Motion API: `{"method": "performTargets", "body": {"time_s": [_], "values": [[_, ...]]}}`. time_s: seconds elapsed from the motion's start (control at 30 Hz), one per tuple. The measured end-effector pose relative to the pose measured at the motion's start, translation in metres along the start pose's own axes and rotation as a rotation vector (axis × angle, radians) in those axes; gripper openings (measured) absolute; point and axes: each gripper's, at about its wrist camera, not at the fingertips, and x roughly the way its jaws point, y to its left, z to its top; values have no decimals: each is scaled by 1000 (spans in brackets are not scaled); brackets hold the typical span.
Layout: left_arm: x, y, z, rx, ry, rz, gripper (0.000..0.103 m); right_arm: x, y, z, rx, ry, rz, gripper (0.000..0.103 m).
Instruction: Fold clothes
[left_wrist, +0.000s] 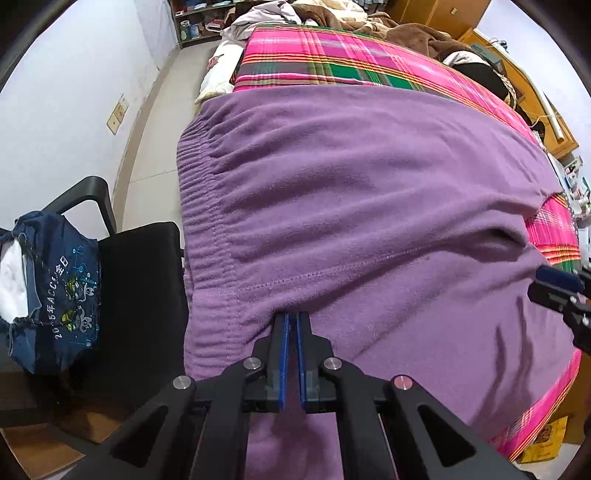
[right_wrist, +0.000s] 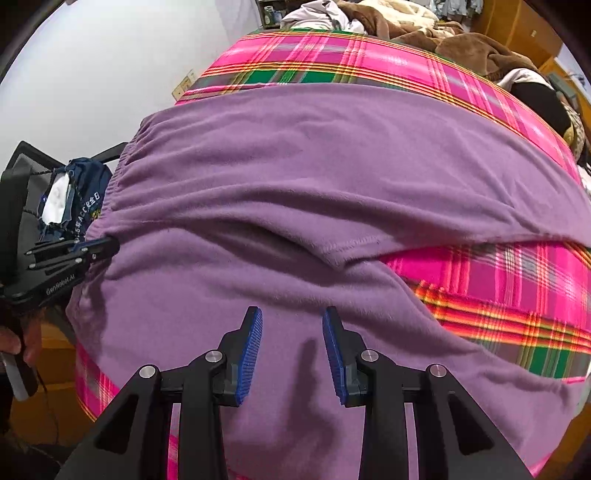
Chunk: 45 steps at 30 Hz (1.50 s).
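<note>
Off the bed's left edge, a black chair (left_wrist: 140, 280) carries a navy drawstring bag (left_wrist: 55, 291), close beside your left gripper (left_wrist: 291, 321); brown blankets (right_wrist: 476, 48) are heaped at the far end of the bed. The purple fleece trousers (left_wrist: 369, 184) lie spread over the pink plaid bedspread (left_wrist: 332, 55), gathered waistband toward the left edge, one leg angling off with a soft ridge across the middle. Your left gripper is clamped on the trousers near the waistband seam; your right gripper (right_wrist: 291, 325) hovers spread apart above the near leg.
</note>
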Motion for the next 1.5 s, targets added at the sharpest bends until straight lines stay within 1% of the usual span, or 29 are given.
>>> {"method": "performTargets", "body": {"time_s": [0.17,0.33,0.43,0.6,0.7,0.9,1.03,1.13,1.2,1.27,1.37,1.43,1.5], "values": [[-9,10,2,-12,-18,-3,4,-3,3,10,-4,-24,16,35],[-4,28,15,-33,-14,54,4,-2,6,15,-6,-30,27,35],[-7,29,22,-24,-16,71,4,-1,8,17,-6,-27,30,35],[-13,14,22,-1,-28,67,4,0,16,18,-41,-47,8,35],[-14,16,22,-1,-34,60,4,1,21,19,-64,-60,-5,35],[-17,20,24,0,-46,47,4,2,22,24,-36,-53,16,35],[-18,24,26,-3,-54,37,4,-4,20,46,-88,-79,19,35],[-20,51,47,-43,-74,30,5,-8,18,65,-136,-101,20,37],[-17,68,60,-61,-85,29,9,-11,17,78,-168,-117,21,38],[-12,84,72,-71,-87,35,9,-10,17,91,-207,-125,12,42],[-3,99,88,-55,-83,27,11,-4,14,109,-271,-130,0,43],[1,102,97,-24,-94,18,11,2,13,121,-315,-129,-8,43],[3,103,106,10,-106,-12,11,8,10,133,-356,-129,-11,43]]}}
